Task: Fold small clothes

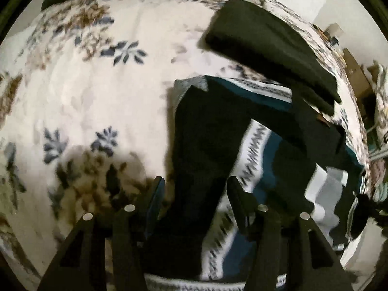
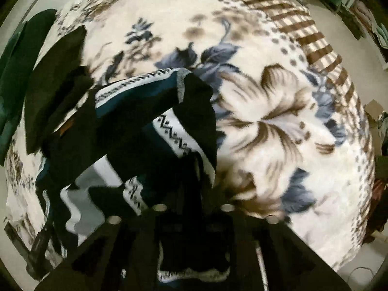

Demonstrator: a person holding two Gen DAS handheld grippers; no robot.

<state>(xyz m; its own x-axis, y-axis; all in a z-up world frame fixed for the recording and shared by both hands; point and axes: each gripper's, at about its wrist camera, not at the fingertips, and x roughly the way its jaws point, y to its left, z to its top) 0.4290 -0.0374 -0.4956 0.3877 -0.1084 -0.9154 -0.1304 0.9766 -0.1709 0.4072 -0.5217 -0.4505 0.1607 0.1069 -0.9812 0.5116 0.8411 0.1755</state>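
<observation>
**Left wrist view: patterned knit half-lifted off the bed**

Left wrist view shows the left gripper (image 1: 196, 194) with its fingers (image 1: 157, 194) spread apart and a dark fold of the patterned garment (image 1: 254, 150) running up between them. Whether they pinch the cloth cannot be told, since the gap looks wide and the picture is blurred. In the right wrist view the right gripper (image 2: 194, 230) has its fingers drawn close on dark cloth with a patterned hem below, so it appears to be gripping the garment.

The garment is a dark knit with teal and white zigzag bands. It lies bunched on the floral blanket (image 1: 84, 97) of the bed, partly raised toward both grippers. Beyond it, a plain dark folded cloth (image 1: 266, 43) rests flat on the blanket. A green cloth (image 2: 12, 72) lies at the far edge.

By its look, the knit is soft, light and limp. It will sag and slide out of shape when lifted by one point, and the fleecy blanket will likely drag on it. Thick edges such as the grey ribbed hem (image 2: 180, 82) or a corner seam should give the firmest hold. Taking two corners of the same edge, one in each gripper, would keep the panel spread for a fold.
</observation>
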